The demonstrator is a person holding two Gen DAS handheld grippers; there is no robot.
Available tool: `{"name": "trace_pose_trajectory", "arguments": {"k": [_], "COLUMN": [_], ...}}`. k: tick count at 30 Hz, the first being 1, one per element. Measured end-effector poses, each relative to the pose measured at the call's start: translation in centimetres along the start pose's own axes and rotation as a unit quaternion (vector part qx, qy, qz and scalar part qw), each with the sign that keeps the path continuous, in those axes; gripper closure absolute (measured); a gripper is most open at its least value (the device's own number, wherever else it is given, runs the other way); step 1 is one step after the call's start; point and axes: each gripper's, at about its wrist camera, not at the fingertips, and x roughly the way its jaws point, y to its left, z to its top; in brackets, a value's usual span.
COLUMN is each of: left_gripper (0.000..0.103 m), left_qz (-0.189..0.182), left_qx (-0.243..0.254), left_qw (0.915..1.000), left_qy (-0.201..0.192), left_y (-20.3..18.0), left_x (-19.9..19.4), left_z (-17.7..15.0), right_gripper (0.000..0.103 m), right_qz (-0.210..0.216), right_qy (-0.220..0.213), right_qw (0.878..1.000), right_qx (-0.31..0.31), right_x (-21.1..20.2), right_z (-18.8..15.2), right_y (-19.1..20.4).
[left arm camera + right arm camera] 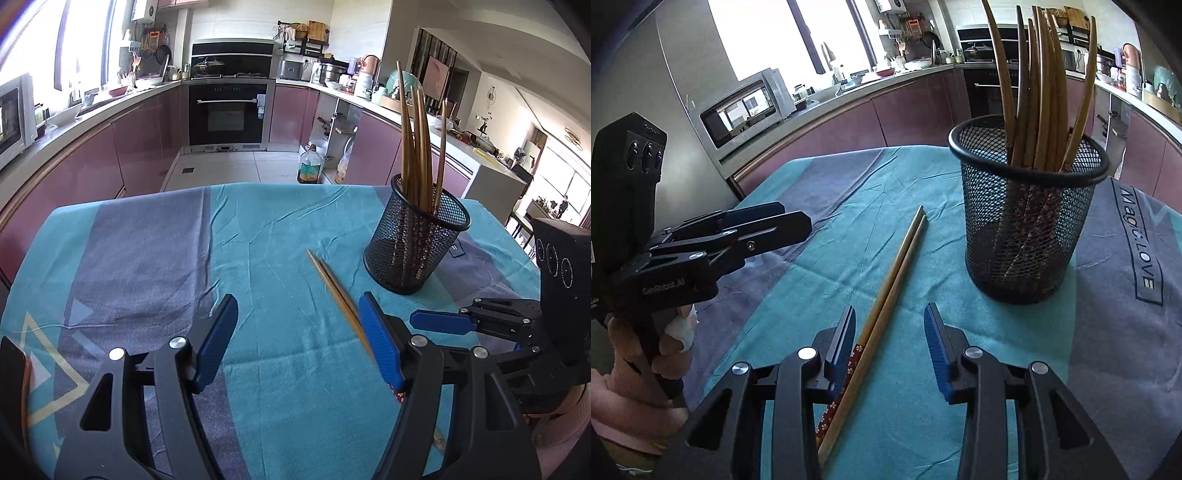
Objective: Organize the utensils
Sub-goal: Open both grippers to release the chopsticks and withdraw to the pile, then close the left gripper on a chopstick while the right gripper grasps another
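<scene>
- Jaws of my right gripper (889, 339) stand part open and empty; the chopstick pair (886, 306) lies between them on the tablecloth (798, 221), hard by the left pad.
- Left gripper (297, 334) gapes wide, holding nothing.
- Risk: closing off-centre could pinch one stick and roll its mate away.
- Risk: the mesh holder (1027, 218), ahead and right of my jaws, is crowded and may tip if struck.

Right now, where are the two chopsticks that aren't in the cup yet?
The loose chopsticks lie side by side on the tablecloth, just left of the black mesh cup in the right wrist view, their patterned ends between the open right hand-held gripper.
</scene>
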Motion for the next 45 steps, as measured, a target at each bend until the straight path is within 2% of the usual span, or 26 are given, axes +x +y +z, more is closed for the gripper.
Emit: {"name": "trace_pose_trajectory", "arguments": {"k": [12,24,32,39,45], "left_gripper": [0.036,0.036,0.037,0.048,0.070], "left_qz": [-0.006,-0.015,-0.024,-0.021,-0.030], "left_qx": [-0.005,0.032,0.059,0.081,0.083], "left_qw": [0.9997,0.9980,0.9950,0.9923,0.9916], "left_qy": [0.023,0.053,0.077,0.092,0.095], "left_y": [-0.5,-2.9,-4.7,-5.7,-6.2], "left_x": [1.5,3.8,5.7,6.7,6.5], "left_z": [-0.8,-1.4,-1.8,-2.4,-2.7], "right_gripper": [0.073,0.073,0.073,0.073,0.073], "right_qz": [-0.034,-0.048,-0.032,-0.020,-0.016], "right_qy": [0.018,0.024,0.023,0.021,0.019], "right_qw": [0.999,0.998,0.999,0.999,0.999], "right_qx": [-0.019,-0.016,0.007,0.019,0.020], "right_x": [1.0,0.5,0.2,-0.1,0.0], "right_z": [-0.8,-1.0,-1.2,-1.3,-1.4], "right_y": [1.1,0.3,-1.1,-1.8,-1.9]}}
